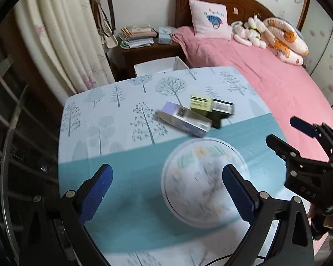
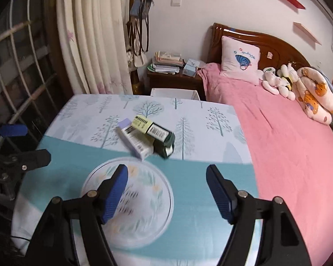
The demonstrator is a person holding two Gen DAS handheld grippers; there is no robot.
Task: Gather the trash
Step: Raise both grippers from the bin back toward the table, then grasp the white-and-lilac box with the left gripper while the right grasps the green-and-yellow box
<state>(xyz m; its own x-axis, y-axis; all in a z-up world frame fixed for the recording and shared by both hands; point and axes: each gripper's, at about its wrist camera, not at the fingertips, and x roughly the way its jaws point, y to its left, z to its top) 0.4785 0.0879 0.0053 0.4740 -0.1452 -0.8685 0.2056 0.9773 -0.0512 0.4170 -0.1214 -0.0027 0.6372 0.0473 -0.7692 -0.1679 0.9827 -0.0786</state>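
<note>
Three small cartons lie piled mid-table on the tree-print cloth: a lilac and white box [image 1: 185, 119] [image 2: 134, 140], a yellow-green box [image 1: 201, 103] [image 2: 142, 123] and a dark green box [image 1: 222, 113] [image 2: 163, 138]. A round floral plate [image 1: 202, 181] [image 2: 131, 204] sits nearer me. My left gripper [image 1: 167, 190] hangs open above the teal band, its right finger over the plate, nothing between its pads. My right gripper [image 2: 166, 192] is open over the plate's right side, empty too. Each gripper shows in the other's view: the right gripper [image 1: 286, 133] and the left gripper [image 2: 24, 141].
A white bin [image 1: 159, 66] [image 2: 174, 94] stands behind the table's far edge, beside a wooden nightstand [image 1: 148, 51] stacked with books. A pink bed [image 1: 266, 84] [image 2: 288, 133] with pillow and plush toys runs along the right. Curtains [image 2: 88, 44] and a barred window [image 2: 15, 66] are left.
</note>
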